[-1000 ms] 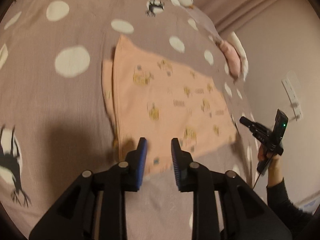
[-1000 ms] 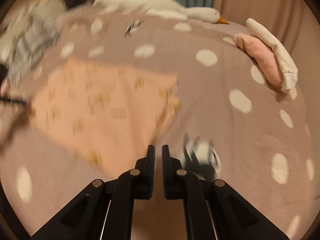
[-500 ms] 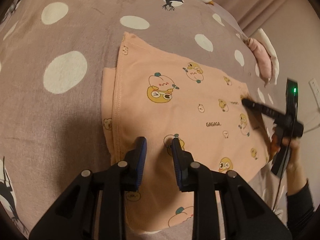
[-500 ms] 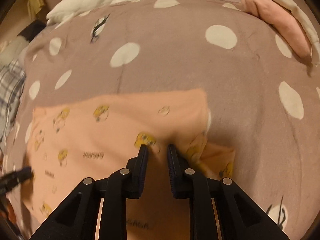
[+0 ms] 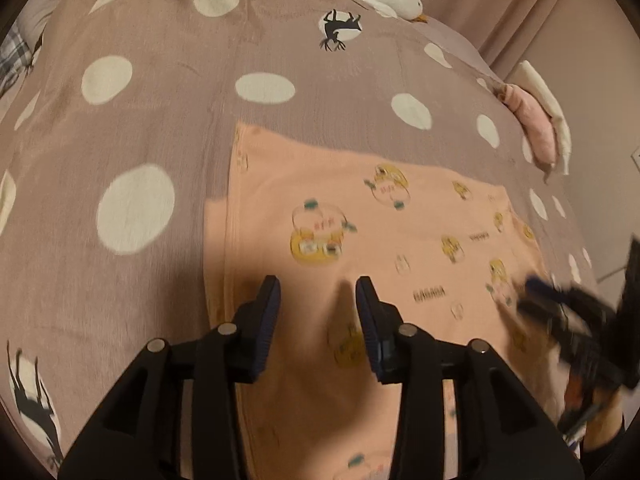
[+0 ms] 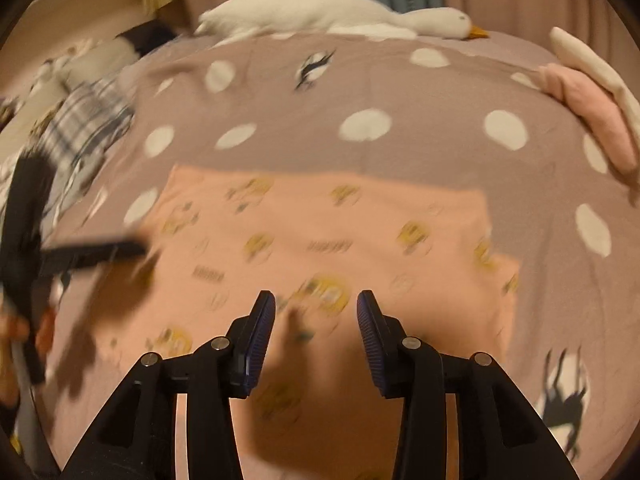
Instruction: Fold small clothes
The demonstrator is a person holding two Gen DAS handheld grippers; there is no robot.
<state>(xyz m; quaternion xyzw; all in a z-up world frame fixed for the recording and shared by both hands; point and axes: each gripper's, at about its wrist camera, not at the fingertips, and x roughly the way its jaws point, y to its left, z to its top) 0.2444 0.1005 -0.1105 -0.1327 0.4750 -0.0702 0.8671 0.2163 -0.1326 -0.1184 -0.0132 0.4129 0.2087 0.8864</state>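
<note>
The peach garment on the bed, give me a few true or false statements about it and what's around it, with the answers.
1. The peach garment lies spread on a spotted bedspread. True.
2. The right gripper is clamped on a bunched fold of the garment. False: its jaws are opening, with nothing pinched between them.
3. A white goose plush lies at the far edge of the bed. True.
4. The garment is plain, with no print. False: it carries small yellow cartoon figures and lettering.
5. The left gripper holds a pink folded item. False: its jaws are opening over the peach garment, and the pink folded item lies apart, at the bed's right edge.
</note>
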